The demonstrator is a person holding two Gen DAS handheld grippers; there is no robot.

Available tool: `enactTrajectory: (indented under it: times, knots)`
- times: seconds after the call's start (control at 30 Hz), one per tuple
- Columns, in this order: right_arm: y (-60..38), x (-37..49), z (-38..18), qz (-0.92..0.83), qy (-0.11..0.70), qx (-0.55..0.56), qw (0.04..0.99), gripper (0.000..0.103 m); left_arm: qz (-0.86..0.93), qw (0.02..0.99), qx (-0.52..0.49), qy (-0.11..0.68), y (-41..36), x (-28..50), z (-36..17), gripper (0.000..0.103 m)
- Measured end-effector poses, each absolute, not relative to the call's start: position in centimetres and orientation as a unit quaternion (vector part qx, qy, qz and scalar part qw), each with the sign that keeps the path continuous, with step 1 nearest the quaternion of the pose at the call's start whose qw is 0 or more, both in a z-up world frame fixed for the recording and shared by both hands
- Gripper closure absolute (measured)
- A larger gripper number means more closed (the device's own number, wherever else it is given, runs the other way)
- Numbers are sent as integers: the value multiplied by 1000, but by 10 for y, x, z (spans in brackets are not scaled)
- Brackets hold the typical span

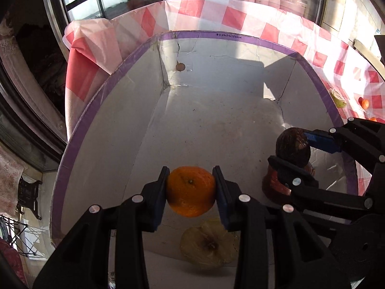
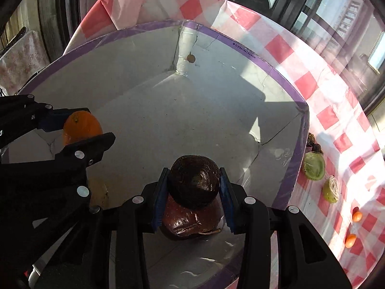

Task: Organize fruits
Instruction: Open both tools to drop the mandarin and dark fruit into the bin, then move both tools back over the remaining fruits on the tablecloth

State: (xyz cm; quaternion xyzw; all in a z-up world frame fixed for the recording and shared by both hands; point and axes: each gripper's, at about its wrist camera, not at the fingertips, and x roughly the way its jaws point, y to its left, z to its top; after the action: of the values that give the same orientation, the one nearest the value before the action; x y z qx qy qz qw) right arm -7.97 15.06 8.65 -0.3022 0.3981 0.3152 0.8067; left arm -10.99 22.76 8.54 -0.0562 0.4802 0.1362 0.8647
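An orange (image 1: 191, 191) hangs above the floor of a white cardboard box with a purple rim (image 1: 216, 35), and my left gripper (image 1: 191, 187) is shut on it. Below it on the box floor lies a yellowish wrapped apple half (image 1: 209, 244). My right gripper (image 2: 195, 185) is shut on a dark brown round fruit (image 2: 195, 183), held just over a reddish-brown wrapped fruit (image 2: 190, 221) in the box (image 2: 292, 168). The left gripper (image 2: 81, 130) with the orange (image 2: 81, 126) shows at the left. The right gripper (image 1: 292, 147) with the brown fruit (image 1: 292, 145) shows at the right.
The box stands on a red-and-white checked tablecloth (image 2: 336, 120). Right of the box lie two green wrapped fruit pieces (image 2: 314, 166) (image 2: 330, 190), dark fruits (image 2: 311, 141) and two small orange fruits (image 2: 356, 216) (image 2: 350, 240). Windows stand behind the table.
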Motion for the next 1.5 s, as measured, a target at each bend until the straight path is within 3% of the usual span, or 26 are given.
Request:
enactTrajectory:
  times: [0.1, 0.13, 0.23, 0.3, 0.43, 0.5, 0.63, 0.8, 0.83, 1.0, 1.17, 1.33, 1.5]
  knots:
    - [154, -82, 80, 302, 397, -324, 803, 54, 118, 857, -82, 495, 234, -105, 82, 65]
    - [154, -83, 78, 304, 398, -325, 803, 47, 119, 855, -87, 497, 235, -105, 81, 65]
    - [149, -84, 82, 315, 398, -306, 806, 45, 123, 854, -97, 495, 237, -106, 80, 56]
    - [147, -84, 83, 315, 395, -302, 808, 45, 124, 858, -102, 488, 238, -107, 81, 43]
    - [145, -86, 87, 319, 380, -285, 820, 44, 122, 859, -121, 482, 241, -109, 82, 39]
    - [138, -87, 91, 324, 363, -264, 833, 43, 115, 863, -145, 470, 246, -111, 85, 30]
    - [110, -98, 105, 340, 289, -198, 873, 36, 111, 892, -174, 403, 249, -130, 102, 15]
    - [34, -99, 126, 333, 190, -45, 922, 20, 112, 951, -162, 238, 222, -167, 152, 2]
    - [13, -95, 127, 319, 178, -11, 931, 15, 105, 960, -160, 203, 212, -174, 162, 2]
    - [-79, -57, 106, 206, 212, 100, 950, 15, 23, 982, -133, 133, 145, -172, 185, 2]
    - [-166, -28, 66, 94, 258, 178, 945, 15, -53, 981, -86, 168, 55, -134, 154, 2]
    - [-238, 4, 28, -3, 317, 206, 926, 14, -83, 964, -45, 247, -12, -66, 84, 2]
    - [-292, 30, 23, -55, 319, 224, 919, 14, -70, 934, -144, 320, 6, -15, 35, 2]
